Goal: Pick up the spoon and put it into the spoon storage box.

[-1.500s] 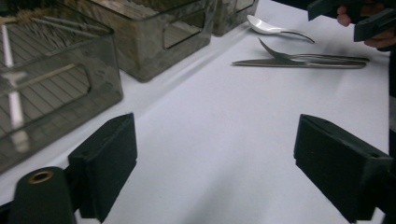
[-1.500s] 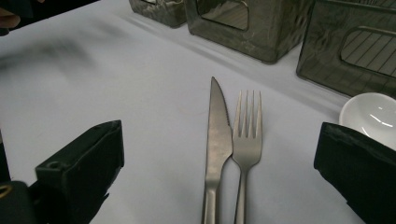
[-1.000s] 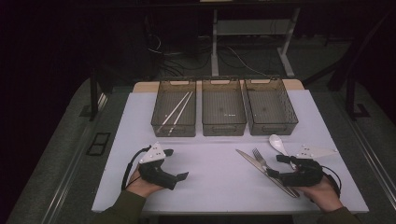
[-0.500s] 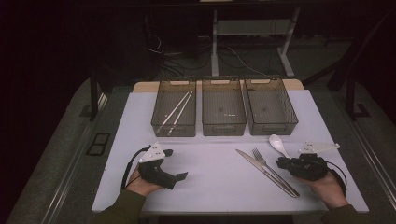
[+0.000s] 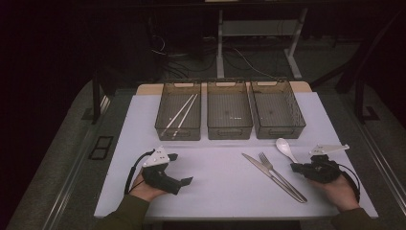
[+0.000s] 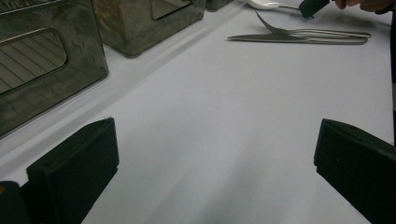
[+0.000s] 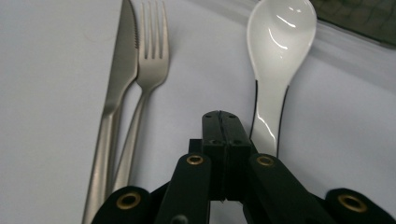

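The right gripper (image 5: 298, 167) has drawn back from over the fork (image 5: 275, 171) toward the worktop's (image 5: 220, 182) right edge, fingers clenched on nothing beside the spoon (image 7: 279, 56) handle. The spoon looks like the next pick. The left gripper (image 5: 184, 181) rests released near the front-left corner.

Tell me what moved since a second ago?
The right hand-held gripper drew back from over the fork and knife toward the white spoon's handle, jaws shut, holding nothing. The left hand-held gripper, cutlery and bins stayed put.
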